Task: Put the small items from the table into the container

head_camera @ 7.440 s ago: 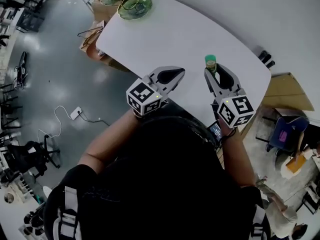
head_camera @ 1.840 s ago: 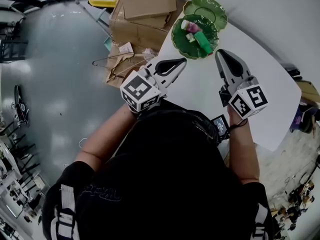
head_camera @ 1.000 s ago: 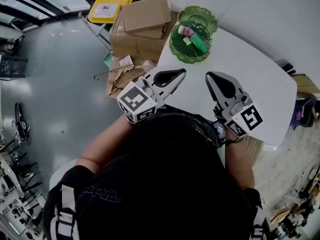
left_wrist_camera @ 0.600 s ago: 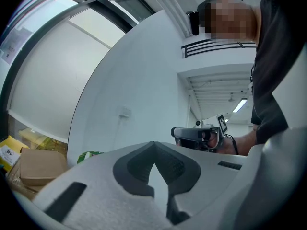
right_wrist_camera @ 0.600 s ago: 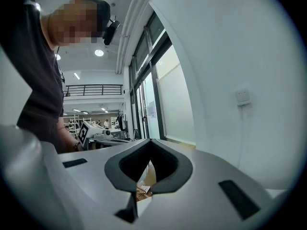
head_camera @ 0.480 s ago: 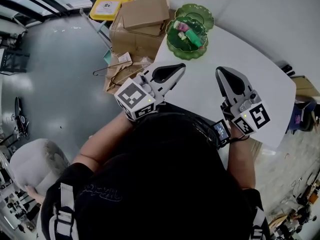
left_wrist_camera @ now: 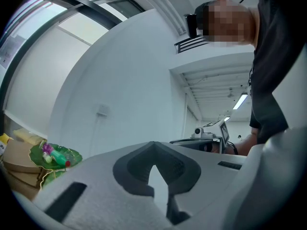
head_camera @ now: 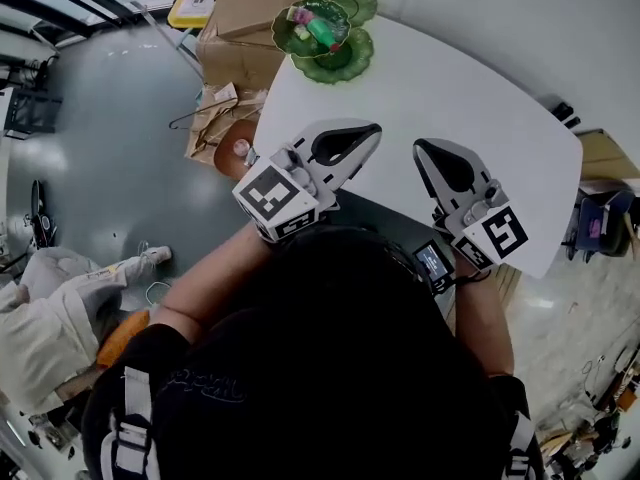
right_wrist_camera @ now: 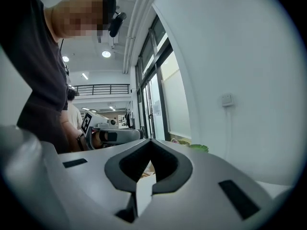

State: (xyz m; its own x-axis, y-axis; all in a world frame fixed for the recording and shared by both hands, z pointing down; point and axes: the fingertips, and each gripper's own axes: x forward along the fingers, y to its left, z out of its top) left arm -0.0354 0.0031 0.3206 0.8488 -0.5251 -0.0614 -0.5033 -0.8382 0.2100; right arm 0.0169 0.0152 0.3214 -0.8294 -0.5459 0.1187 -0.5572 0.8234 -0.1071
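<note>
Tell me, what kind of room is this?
Probably a workshop or lab, not a home. There is a plain white table, stacked cardboard boxes beside it, and a bare, shiny grey floor.

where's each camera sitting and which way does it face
Head view: on the person's head, looking steeply down at the white table, their dark-clothed torso, forearms, left gripper and right gripper.
Left gripper view: on that gripper, looking along its shut jaws across the table; torso at right.
Right gripper view: same, jaws shut; torso at left.
Shared: all three show the stacked green leaf-shaped dishes.
</note>
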